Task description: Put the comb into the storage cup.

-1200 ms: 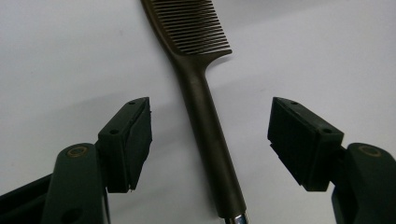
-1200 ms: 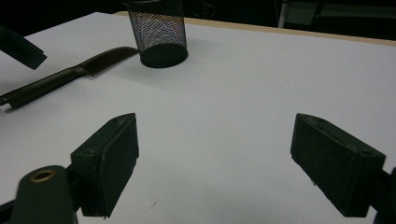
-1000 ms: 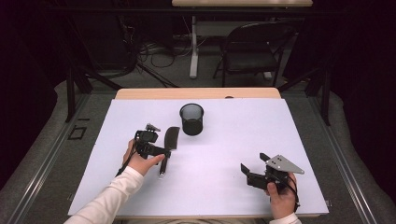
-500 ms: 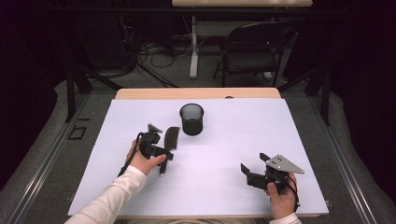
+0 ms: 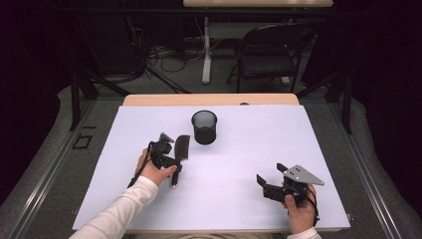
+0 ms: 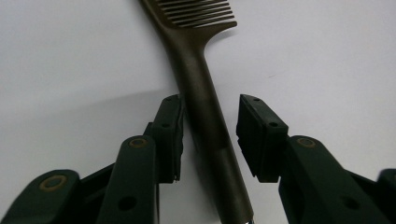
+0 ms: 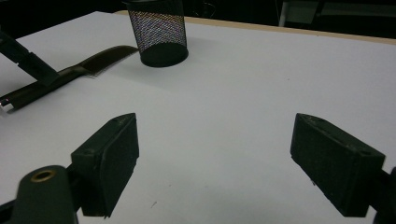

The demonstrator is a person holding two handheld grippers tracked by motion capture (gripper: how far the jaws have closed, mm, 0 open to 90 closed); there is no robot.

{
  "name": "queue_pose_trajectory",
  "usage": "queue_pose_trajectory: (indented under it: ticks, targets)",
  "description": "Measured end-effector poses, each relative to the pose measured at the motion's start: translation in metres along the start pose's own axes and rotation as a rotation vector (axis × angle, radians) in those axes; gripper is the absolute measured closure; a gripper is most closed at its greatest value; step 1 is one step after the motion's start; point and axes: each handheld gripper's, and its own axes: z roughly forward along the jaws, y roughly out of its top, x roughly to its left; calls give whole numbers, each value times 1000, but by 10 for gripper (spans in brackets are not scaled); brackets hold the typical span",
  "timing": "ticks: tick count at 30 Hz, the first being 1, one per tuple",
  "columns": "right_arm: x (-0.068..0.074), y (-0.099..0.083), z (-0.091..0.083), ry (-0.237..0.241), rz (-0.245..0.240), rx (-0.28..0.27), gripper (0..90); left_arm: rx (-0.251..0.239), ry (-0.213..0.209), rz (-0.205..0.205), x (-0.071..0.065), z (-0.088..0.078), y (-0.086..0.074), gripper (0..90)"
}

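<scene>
Half the comb [image 6: 201,79] beyond frame edges

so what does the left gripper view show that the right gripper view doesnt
Left gripper view alone: the comb's teeth close up, and the left gripper open, its jaws either side of the comb's handle, a gap showing on one side. Right gripper view alone: the mesh cup upright beyond the comb, the table's wooden far edge, and the right gripper open over bare white surface. Both share the comb lying flat on the white tabletop.
</scene>
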Motion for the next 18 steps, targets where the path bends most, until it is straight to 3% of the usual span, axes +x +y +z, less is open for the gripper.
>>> queue_pose_trajectory:
  ticks: [7, 18]
  targets:
    - [0, 0, 0, -1, -1, 0, 153, 36, 25, -21, -2, 5, 1, 637]
    - [0, 0, 0, 0, -1, 2, 153, 38, 51, -71, -3, 7, 2, 689]
